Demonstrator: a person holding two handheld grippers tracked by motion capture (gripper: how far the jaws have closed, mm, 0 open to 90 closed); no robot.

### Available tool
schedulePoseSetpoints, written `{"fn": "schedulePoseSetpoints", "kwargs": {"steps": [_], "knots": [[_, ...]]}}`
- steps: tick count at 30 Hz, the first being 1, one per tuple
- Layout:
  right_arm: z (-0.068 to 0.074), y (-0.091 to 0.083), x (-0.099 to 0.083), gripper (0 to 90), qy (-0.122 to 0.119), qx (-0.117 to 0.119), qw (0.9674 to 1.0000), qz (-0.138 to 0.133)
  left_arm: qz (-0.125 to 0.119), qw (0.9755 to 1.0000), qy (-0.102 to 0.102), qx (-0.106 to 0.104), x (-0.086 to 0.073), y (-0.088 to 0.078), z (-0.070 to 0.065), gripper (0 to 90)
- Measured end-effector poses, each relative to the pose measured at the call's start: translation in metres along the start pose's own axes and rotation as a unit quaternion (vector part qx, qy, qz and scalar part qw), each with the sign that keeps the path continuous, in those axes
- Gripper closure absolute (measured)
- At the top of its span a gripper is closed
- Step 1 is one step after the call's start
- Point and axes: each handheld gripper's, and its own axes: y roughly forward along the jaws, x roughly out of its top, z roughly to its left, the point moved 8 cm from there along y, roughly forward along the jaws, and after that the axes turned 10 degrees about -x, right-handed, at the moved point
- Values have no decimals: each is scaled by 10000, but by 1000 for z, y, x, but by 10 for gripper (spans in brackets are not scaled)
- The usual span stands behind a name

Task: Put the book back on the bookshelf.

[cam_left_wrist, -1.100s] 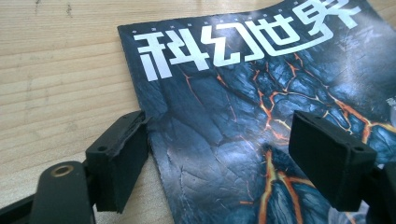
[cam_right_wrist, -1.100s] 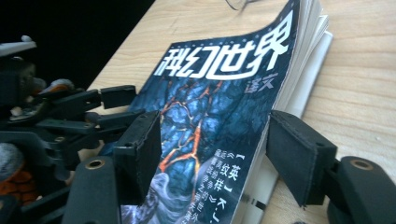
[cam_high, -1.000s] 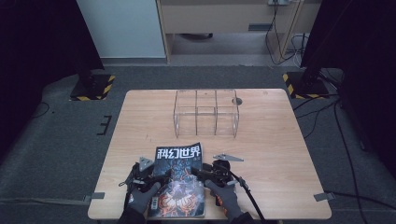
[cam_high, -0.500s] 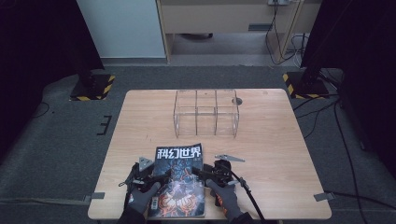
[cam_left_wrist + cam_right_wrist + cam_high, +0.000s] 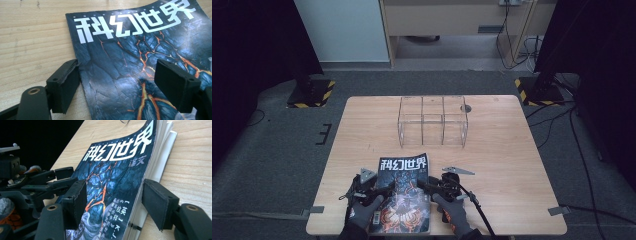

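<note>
We see our left gripper (image 5: pixel 384 188) by the left edge of the magazine (image 5: pixel 404 192), and our right gripper (image 5: pixel 424 184) by its right edge. The magazine lies flat on the wooden table (image 5: pixel 512 165), near our side.

In the left gripper view, the left gripper (image 5: pixel 117 82) has its jaws wide apart. One jaw sits on the bare table (image 5: pixel 32 50), right at the magazine's (image 5: pixel 130 55) edge. The other jaw is over the dark cover with the orange cracks. The jaws are not squeezing anything.

In the right gripper view, the right gripper (image 5: pixel 115 197) has its jaws apart too. One jaw is over the cover of the magazine (image 5: pixel 112 167). The other jaw is beside the white page edges, just off the side of the magazine, above the table (image 5: pixel 190 165). The magazine's edge is between the jaws, but we cannot see the pads pressing on it. Past the first jaw, on the far side of the cover, we can see the other gripper.

Farther ahead of both grippers, well apart from them, stands a clear box (image 5: pixel 432 121) with three parts. A grey three-cornered plate (image 5: pixel 458 171) lies just ahead of the right gripper.
</note>
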Motion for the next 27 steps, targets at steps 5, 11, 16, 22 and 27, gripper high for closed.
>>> {"fn": "schedulePoseSetpoints", "kwargs": {"steps": [5,11,16,22,27], "knots": [[-1,0,0,370,112,10,9999,18,-15,10000,-32,-24,0,0,0,197],[-5,6,-5,366,-90,-400,9990,167,-24,10000,-45,-38,0,0,0,197],[-2,2,-1,369,135,-128,9998,66,-27,10000,-50,-40,0,0,0,197],[14,-5,3,396,310,638,9975,-66,-23,10000,-21,-88,0,0,-1,197],[19,10,-20,407,-54,526,9963,681,-13,9999,3,-134,0,0,-3,203]]}}
